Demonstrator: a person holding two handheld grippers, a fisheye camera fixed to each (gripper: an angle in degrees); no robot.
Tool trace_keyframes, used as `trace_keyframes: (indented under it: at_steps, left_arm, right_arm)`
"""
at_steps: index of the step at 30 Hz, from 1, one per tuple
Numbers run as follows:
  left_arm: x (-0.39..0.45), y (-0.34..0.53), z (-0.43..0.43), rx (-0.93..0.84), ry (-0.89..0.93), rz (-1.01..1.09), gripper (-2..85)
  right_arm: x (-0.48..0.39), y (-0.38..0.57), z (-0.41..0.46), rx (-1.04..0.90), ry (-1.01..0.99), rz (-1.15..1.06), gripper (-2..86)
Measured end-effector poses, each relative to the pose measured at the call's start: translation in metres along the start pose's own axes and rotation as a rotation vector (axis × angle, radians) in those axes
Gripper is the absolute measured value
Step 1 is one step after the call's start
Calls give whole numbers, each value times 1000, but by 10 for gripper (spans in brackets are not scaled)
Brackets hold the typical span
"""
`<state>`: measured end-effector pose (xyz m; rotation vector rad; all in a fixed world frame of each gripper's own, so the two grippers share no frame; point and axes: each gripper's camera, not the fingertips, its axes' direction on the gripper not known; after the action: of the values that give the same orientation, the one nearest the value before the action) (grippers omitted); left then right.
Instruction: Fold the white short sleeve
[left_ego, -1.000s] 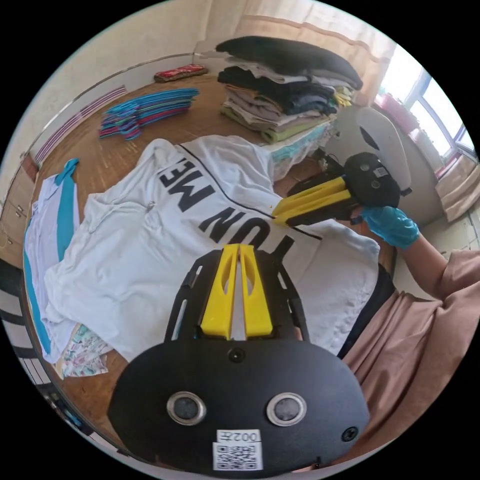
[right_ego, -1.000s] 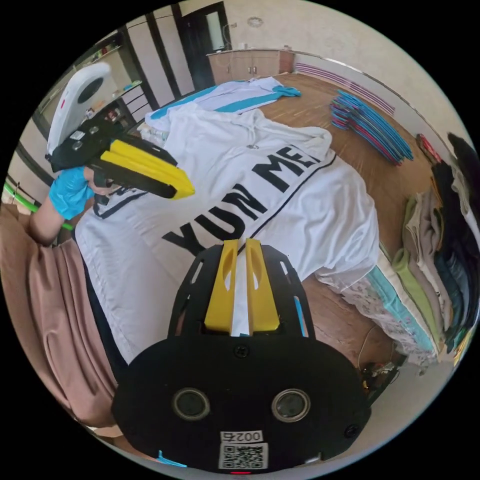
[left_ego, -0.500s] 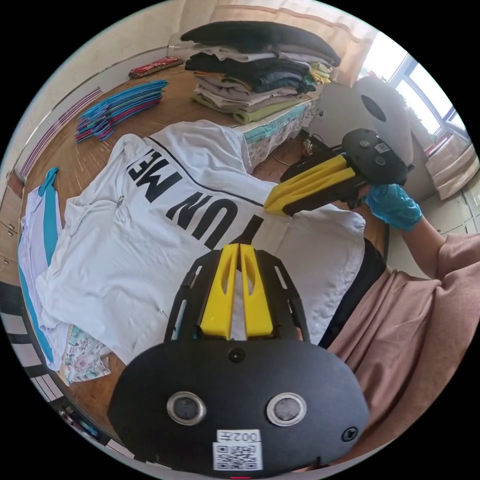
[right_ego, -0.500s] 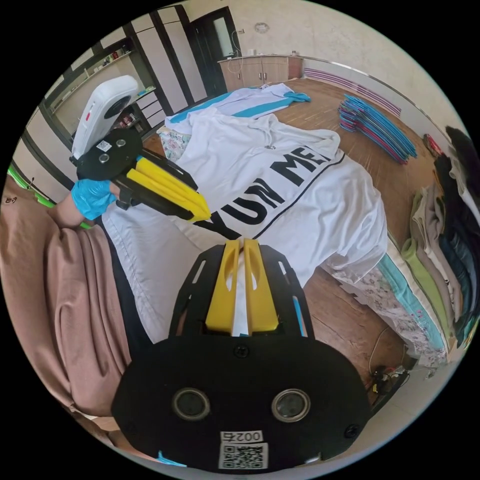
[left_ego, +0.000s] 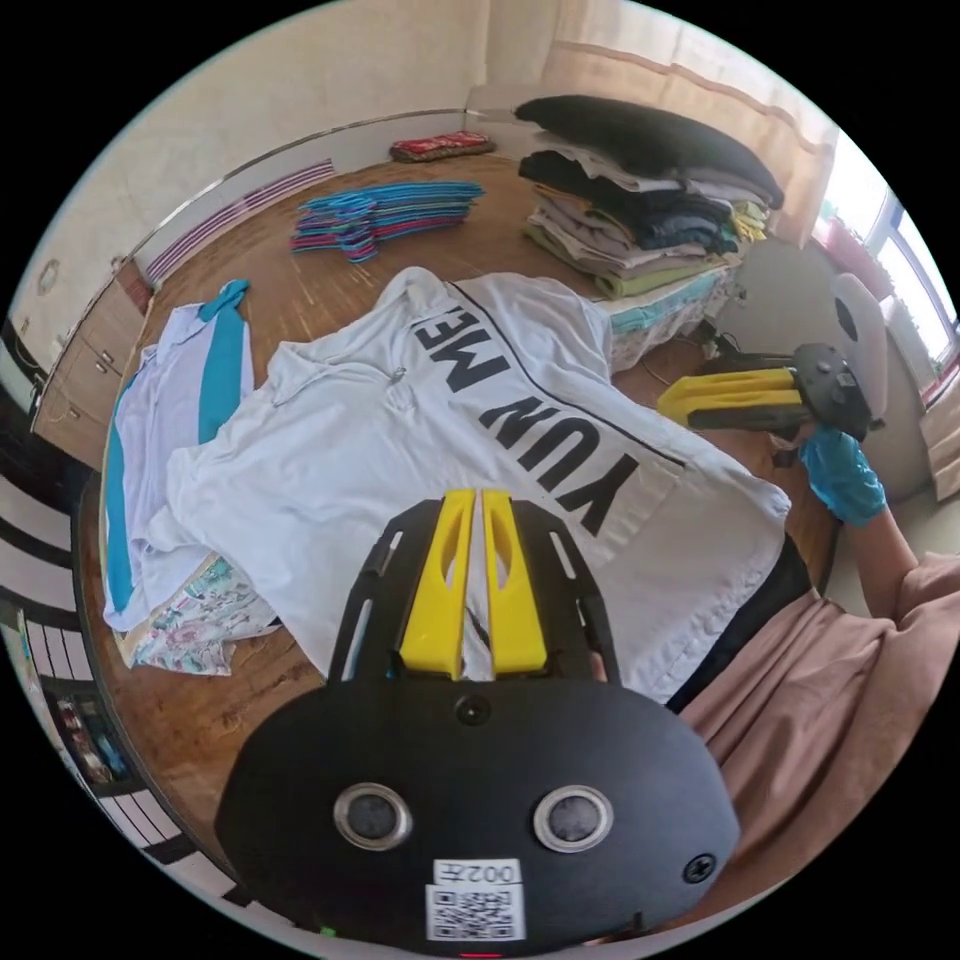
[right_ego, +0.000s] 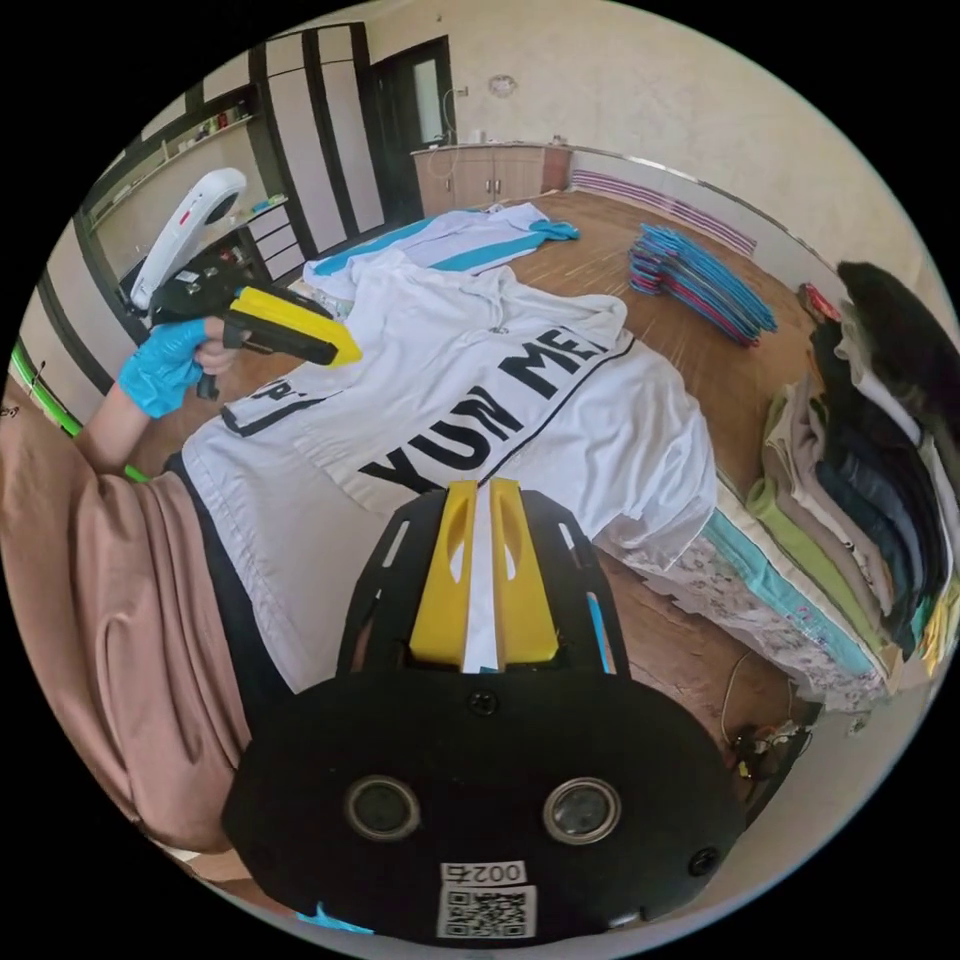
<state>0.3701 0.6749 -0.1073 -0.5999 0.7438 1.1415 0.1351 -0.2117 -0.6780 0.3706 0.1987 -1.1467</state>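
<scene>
Both grippers pulled apart since half second ago — left gripper (right_ego: 345, 353) and right gripper (left_ego: 668, 400) jaws narrow, empty; white jersey (left_ego: 420, 420) flat on worktop (left_ego: 330, 270), fold not begun.

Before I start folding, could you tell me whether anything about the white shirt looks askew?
Yes. The white short-sleeved shirt with black lettering lies rumpled and slanted across the wooden table. Its hem drapes over the near edge against the person, and one sleeve overlaps floral cloth.
</scene>
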Motion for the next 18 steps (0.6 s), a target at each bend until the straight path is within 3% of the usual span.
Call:
trace_keyframes:
  at_steps: [8, 14, 18]
  left_arm:
    - [-85, -8, 9, 64, -142, -131, 7]
    - [-159, -57, 33, 131, -225, -184, 54]
    - [-198, -93, 60, 128, -235, -216, 64]
  right_arm:
    - [65, -37, 28, 107, 97, 89, 49]
    - [141, -128, 73, 181, 80, 118, 87]
    - [183, -201, 136, 113, 200, 70, 94]
